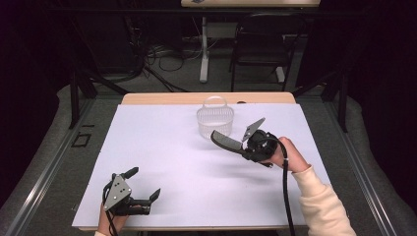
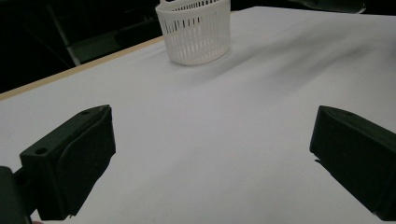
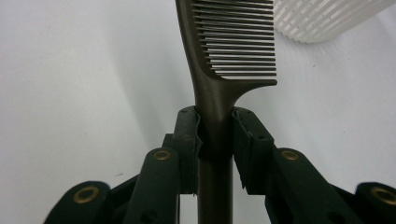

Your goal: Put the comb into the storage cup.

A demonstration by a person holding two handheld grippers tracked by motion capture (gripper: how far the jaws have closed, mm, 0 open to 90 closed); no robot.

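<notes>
Comb [image 3: 219, 60] pinched by its handle in the right gripper [image 3: 215, 135], just short of the white basket [image 1: 215, 119].

The comb is dark, and its handle runs down between the right gripper's two black jaws, which press on it from both sides; the toothed head sticks out past the jaw tips, teeth turned to one side. In the high view the comb [image 1: 225, 140] is carried above the white table [image 1: 162, 147], its head pointing away from the gripper toward the basket, whose slatted wall stands just beyond the comb's far end. The left gripper [image 1: 144, 184] is well apart from all this, near the table's close edge, its jaws spread wide with bare table between them; the basket [image 2: 194, 30] stands far ahead of those jaws.
</notes>
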